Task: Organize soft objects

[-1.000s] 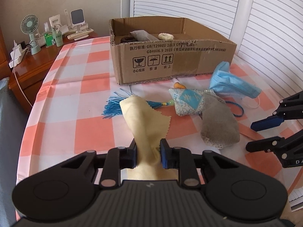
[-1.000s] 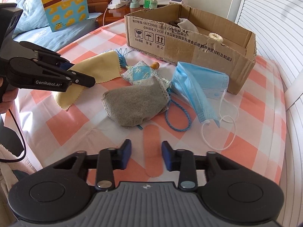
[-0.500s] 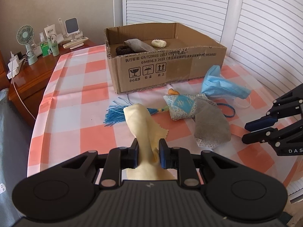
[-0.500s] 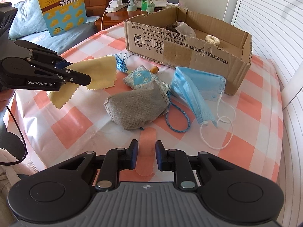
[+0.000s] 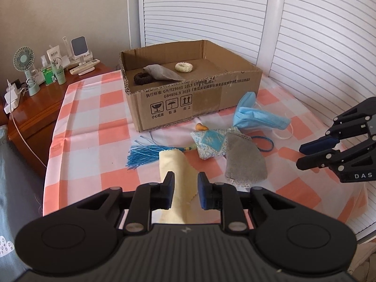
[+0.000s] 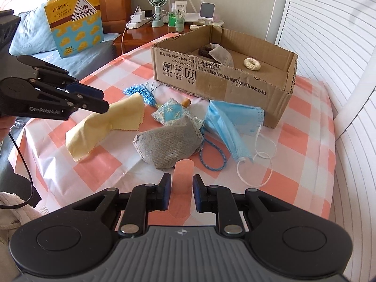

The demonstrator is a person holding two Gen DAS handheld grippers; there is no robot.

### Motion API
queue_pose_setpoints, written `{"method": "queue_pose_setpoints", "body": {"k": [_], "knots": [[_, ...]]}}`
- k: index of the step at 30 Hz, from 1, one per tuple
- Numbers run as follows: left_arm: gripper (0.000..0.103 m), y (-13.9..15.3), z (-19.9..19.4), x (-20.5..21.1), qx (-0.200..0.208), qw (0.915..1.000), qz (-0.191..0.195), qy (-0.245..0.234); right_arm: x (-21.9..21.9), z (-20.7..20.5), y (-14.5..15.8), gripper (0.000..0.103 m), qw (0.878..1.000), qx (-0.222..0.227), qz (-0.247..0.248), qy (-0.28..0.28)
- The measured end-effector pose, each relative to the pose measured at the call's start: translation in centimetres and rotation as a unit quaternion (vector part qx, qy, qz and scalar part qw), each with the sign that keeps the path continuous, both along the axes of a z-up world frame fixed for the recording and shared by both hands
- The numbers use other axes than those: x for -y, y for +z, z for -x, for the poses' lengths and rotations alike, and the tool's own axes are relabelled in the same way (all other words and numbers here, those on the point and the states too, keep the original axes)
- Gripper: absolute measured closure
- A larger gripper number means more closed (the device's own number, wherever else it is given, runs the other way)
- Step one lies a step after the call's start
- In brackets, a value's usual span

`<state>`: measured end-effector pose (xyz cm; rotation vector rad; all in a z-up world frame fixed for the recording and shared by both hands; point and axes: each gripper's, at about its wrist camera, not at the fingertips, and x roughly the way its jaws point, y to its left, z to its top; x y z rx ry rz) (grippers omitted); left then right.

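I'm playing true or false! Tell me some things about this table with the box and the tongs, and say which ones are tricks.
1. A cream hair tie lies inside the cardboard box. True.
2. The blue face mask is inside the box. False: it lies on the checked tablecloth, in front of the box.
3. The left tongs have the yellow cloth between them. True.
4. The little fan stands on the checked tablecloth. False: it stands on the wooden cabinet beside the table.
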<state>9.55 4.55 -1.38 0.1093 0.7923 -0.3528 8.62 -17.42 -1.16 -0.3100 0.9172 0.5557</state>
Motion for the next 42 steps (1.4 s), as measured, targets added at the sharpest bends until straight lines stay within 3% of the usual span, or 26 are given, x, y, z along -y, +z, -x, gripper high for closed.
{"method": "queue_pose_setpoints", "body": {"k": [2, 4, 6, 8, 11, 13, 16, 23, 33, 42], "knots": [[0.071, -0.5, 0.0, 0.1, -0.001, 1.0, -0.002, 0.008, -0.1, 0.1, 0.0, 0.08, 1.0, -0.002, 0.0, 0.001], [0.051, -1.2, 0.0, 0.3, -0.003, 0.9998, -0.009, 0.018, -0.1, 0.3, -0.1, 0.08, 1.0, -0.002, -0.001, 0.002], [0.041, -1.9, -0.1, 0.3, -0.009, 0.9997, -0.01, 0.021, -0.1, 0.3, 0.0, 0.08, 1.0, -0.002, -0.002, 0.003], [0.042, -2.7, -0.4, 0.4, -0.017, 0.9995, -0.012, 0.025, -0.1, 0.3, 0.1, 0.08, 1.0, -0.001, -0.003, 0.002], [0.056, -3.6, -0.6, 0.4, -0.013, 0.9989, -0.023, 0.039, 0.0, 0.2, 0.1, 0.08, 1.0, -0.001, -0.004, 0.001], [0.076, -4.1, -1.1, 0.1, -0.024, 0.9986, -0.02, 0.042, 0.0, 0.1, 0.0, 0.08, 1.0, -0.001, -0.005, 0.0], [0.09, -4.6, -1.3, -0.2, -0.04, 0.9982, -0.007, 0.043, 0.0, 0.2, 0.0, 0.08, 1.0, -0.002, -0.007, -0.001], [0.095, -3.4, -0.7, -0.9, -0.034, 0.9985, 0.007, 0.043, 0.2, 0.2, 0.6, 0.08, 1.0, 0.005, -0.014, -0.005], [0.096, 1.1, -0.5, -1.3, -0.005, 0.9999, 0.003, 0.012, 0.2, -0.7, 2.8, 0.08, 0.999, 0.033, -0.027, -0.007], [0.096, 5.6, -4.8, 0.2, 0.043, 0.9988, 0.011, -0.018, 0.4, -6.4, 6.6, 0.08, 0.994, 0.094, -0.042, -0.023]]}}
